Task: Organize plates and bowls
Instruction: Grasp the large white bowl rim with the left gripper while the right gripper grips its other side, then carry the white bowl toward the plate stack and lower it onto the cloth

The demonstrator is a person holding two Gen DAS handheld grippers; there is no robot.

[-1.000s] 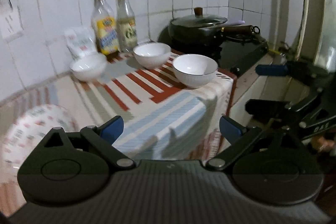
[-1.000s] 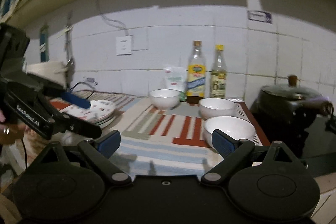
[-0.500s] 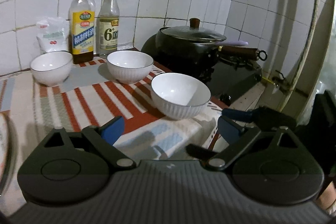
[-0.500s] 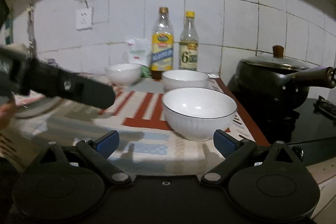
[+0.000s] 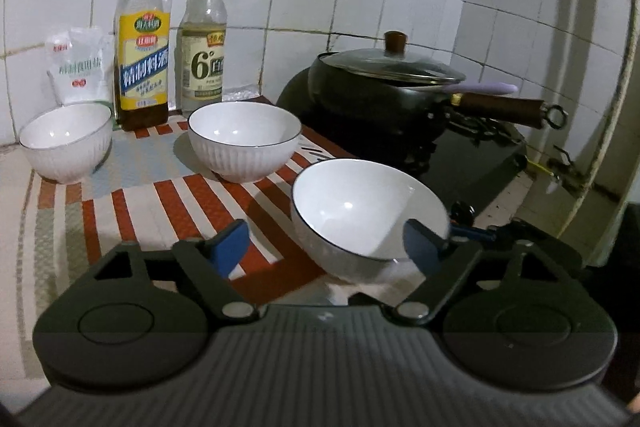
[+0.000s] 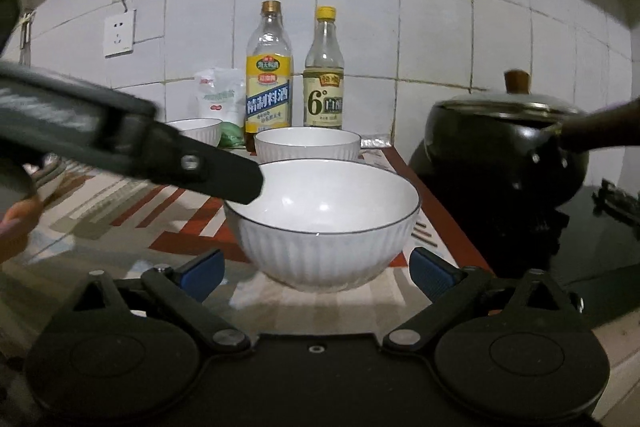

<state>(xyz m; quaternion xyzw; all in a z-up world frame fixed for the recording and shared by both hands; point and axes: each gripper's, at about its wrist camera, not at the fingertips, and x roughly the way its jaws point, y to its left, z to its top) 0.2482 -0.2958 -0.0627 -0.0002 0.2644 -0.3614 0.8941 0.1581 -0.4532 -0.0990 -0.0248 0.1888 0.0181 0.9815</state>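
Observation:
Three white ribbed bowls stand on a striped cloth. The nearest bowl is at the cloth's front right corner, by the stove. My left gripper is at this bowl with its jaws closing. Its right finger overlaps the bowl's rim and its left finger is clear of the bowl. In the right wrist view one left finger reaches over the bowl's left rim. My right gripper is open, with the same bowl just ahead between its fingertips. The middle bowl and far bowl stand untouched.
Two bottles and a white bag line the tiled wall. A lidded black pan sits on the dark stove to the right, its handle pointing right. Plates lie at the far left, near a hand.
Both grippers have moved forward and down toward the nearest bowl, which now looms large in both views. The left gripper swung right, away from the plates, and its jaws have narrowed.

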